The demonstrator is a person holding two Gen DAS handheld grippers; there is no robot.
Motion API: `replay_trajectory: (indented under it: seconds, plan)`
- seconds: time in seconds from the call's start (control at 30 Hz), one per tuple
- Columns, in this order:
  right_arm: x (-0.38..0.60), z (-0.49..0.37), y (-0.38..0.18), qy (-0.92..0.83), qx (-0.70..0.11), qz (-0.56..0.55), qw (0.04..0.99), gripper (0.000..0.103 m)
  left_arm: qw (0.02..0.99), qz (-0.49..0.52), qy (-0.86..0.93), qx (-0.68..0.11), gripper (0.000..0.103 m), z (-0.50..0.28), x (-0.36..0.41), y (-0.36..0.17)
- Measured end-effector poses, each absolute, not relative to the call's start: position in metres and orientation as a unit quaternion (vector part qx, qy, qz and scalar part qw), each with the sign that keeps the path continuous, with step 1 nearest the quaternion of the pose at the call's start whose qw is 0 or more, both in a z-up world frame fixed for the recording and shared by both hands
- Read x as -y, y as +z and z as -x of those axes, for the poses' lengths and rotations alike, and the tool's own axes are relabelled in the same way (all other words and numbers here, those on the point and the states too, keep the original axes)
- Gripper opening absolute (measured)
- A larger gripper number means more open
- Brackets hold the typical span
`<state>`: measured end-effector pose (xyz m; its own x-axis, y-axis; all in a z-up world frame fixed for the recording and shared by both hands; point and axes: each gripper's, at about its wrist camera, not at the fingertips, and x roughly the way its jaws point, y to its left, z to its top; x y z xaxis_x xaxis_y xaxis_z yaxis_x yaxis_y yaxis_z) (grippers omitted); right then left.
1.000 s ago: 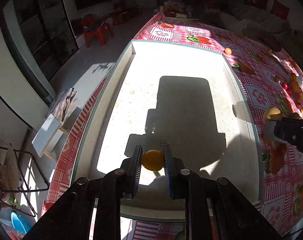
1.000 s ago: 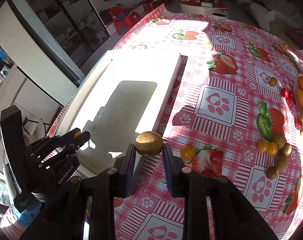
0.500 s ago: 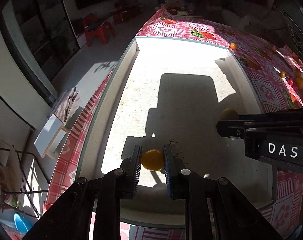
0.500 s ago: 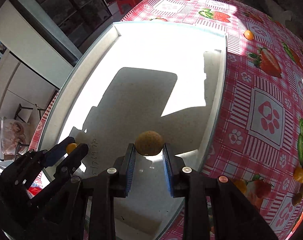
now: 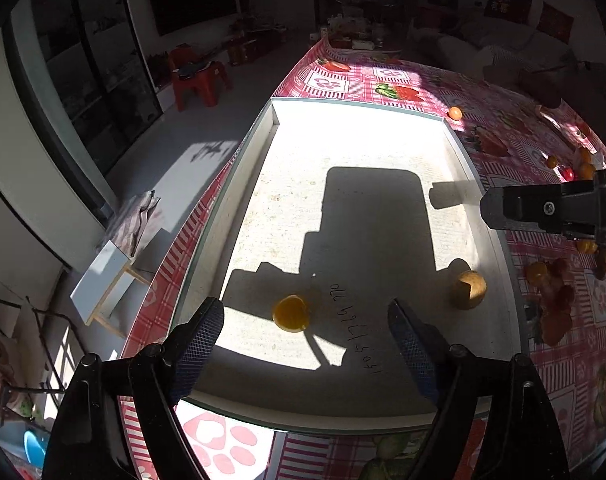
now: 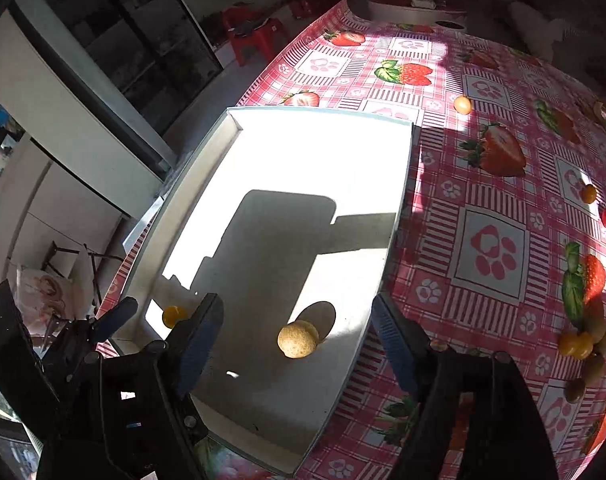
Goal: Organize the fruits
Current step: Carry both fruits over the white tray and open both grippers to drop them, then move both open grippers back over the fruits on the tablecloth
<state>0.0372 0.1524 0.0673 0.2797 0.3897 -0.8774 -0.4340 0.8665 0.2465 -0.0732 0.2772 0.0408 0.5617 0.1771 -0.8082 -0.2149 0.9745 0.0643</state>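
A shallow white tray (image 5: 243, 168) (image 6: 399, 216) lies on the pink strawberry tablecloth. A small orange fruit (image 5: 291, 313) (image 6: 173, 315) lies on the tray floor near its front left. A tan round fruit (image 5: 467, 289) (image 6: 298, 339) lies on the tray floor near the right wall. My left gripper (image 5: 309, 338) is open just behind the orange fruit, holding nothing. My right gripper (image 6: 299, 340) is open above the tan fruit, holding nothing; its arm shows in the left wrist view (image 5: 551, 208).
Several small orange, red and yellow fruits (image 6: 579, 344) lie loose on the tablecloth to the right of the tray. One orange fruit (image 6: 462, 105) sits beyond the tray's far right corner. Red stools (image 5: 201, 82) stand on the floor to the left.
Both grippers have opened. The orange fruit has left the left gripper and the tan fruit the right gripper; both now lie on the tray floor. The right gripper has drawn back a little.
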Motion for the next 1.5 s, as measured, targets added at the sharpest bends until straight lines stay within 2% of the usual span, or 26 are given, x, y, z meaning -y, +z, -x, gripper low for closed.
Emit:
replay_trajectory:
  seconds: [0.3,0.73,1.13,1.5]
  plan:
    - [-0.073,-0.021,0.072,0.203,-0.537,-0.002,0.819,0.08,0.893,0.004,0.067,-0.445,0.085,0.078,-0.23,0.062]
    - [0.074,0.012,0.072,0.095,-0.53,-0.03,0.842,0.08,0.892,-0.049,-0.023,-0.45,0.085,0.068,-0.119,0.068]
    - [0.182,0.02,0.059,0.002,-0.523,-0.059,0.851,0.08,0.873,-0.071,-0.076,-0.476,0.085,0.04,-0.024,0.048]
    - [0.227,0.004,0.037,-0.047,-0.52,-0.062,0.851,0.08,0.864,-0.085,-0.079,-0.489,0.085,0.007,0.017,0.022]
